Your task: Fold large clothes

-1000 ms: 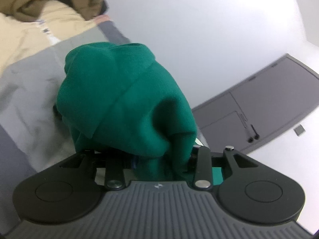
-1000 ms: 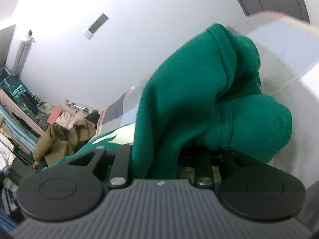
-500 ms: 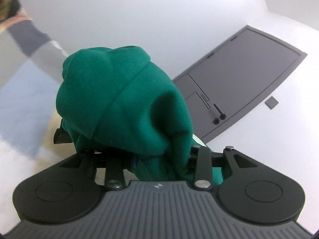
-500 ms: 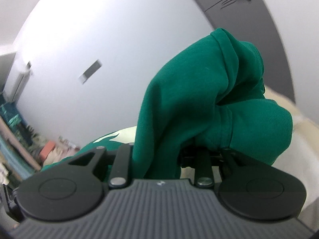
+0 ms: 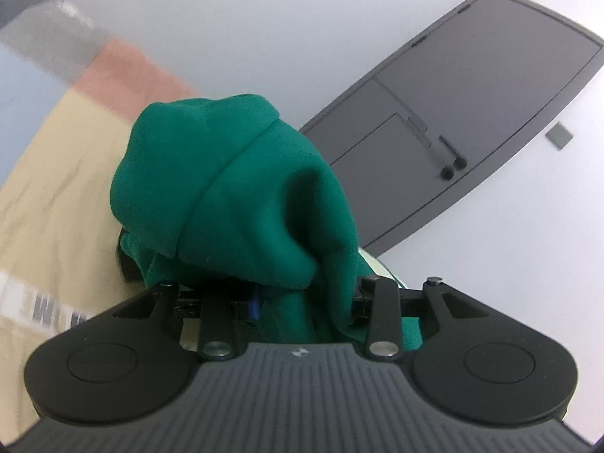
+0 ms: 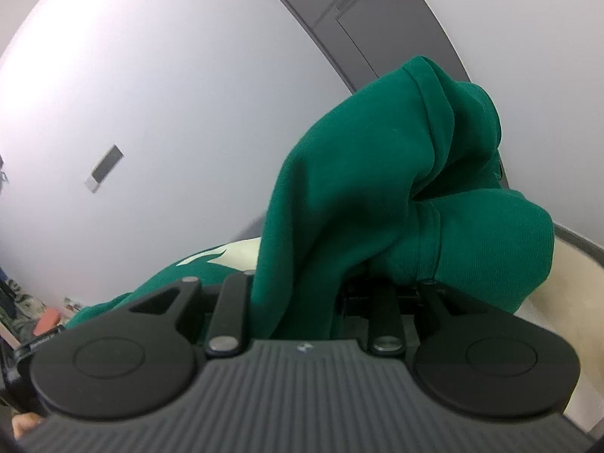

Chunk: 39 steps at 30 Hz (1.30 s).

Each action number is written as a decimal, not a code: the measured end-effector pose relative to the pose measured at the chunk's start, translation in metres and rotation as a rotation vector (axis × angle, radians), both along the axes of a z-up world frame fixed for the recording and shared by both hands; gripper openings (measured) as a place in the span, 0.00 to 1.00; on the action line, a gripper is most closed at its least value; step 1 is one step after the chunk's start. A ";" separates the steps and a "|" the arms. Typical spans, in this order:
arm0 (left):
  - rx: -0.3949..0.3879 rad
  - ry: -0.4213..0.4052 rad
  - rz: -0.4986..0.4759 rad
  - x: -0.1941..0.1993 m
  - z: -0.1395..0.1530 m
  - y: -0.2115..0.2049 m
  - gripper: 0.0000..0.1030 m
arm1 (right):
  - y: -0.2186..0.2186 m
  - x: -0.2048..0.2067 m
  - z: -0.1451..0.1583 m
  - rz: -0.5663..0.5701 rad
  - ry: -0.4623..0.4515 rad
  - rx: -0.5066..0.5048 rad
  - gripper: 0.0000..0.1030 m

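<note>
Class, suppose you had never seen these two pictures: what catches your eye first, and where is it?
The green garment fills the middle of both views, bunched over each gripper's jaws and hiding the fingers. Both the left gripper and the right gripper are shut on it. Behind it a grey door tilts across the white wall, and pale patchwork bedding lies at the left view's left.

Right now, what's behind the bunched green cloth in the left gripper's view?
Behind the green garment, a dark grey door in a white wall and, to the left, a patchwork bedcover. The cloth hides the left gripper fingertips and whatever lies straight ahead.
</note>
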<state>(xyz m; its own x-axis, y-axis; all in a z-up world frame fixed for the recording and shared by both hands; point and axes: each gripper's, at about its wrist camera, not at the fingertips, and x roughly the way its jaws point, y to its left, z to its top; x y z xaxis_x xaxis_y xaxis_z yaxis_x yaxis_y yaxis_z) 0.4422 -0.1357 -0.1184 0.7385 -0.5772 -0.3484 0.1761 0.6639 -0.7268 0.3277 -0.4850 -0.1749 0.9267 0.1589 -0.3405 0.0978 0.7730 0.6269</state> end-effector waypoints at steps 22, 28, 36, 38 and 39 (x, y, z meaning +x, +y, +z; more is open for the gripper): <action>0.242 0.025 -0.019 -0.055 -0.035 -0.008 0.73 | 0.001 -0.043 -0.063 -0.088 0.104 0.125 0.54; 0.337 -0.046 -0.018 -0.110 0.015 -0.001 0.73 | 0.010 -0.096 -0.023 -0.099 0.100 0.067 0.54; 0.435 -0.190 -0.051 -0.197 0.104 0.003 0.73 | 0.034 -0.169 0.069 -0.056 -0.052 -0.064 0.54; 0.444 -0.222 -0.065 -0.218 0.122 0.004 0.73 | 0.045 -0.187 0.093 -0.040 -0.093 -0.076 0.54; 0.456 -0.242 -0.066 -0.230 0.132 0.005 0.73 | 0.050 -0.196 0.105 -0.031 -0.111 -0.084 0.54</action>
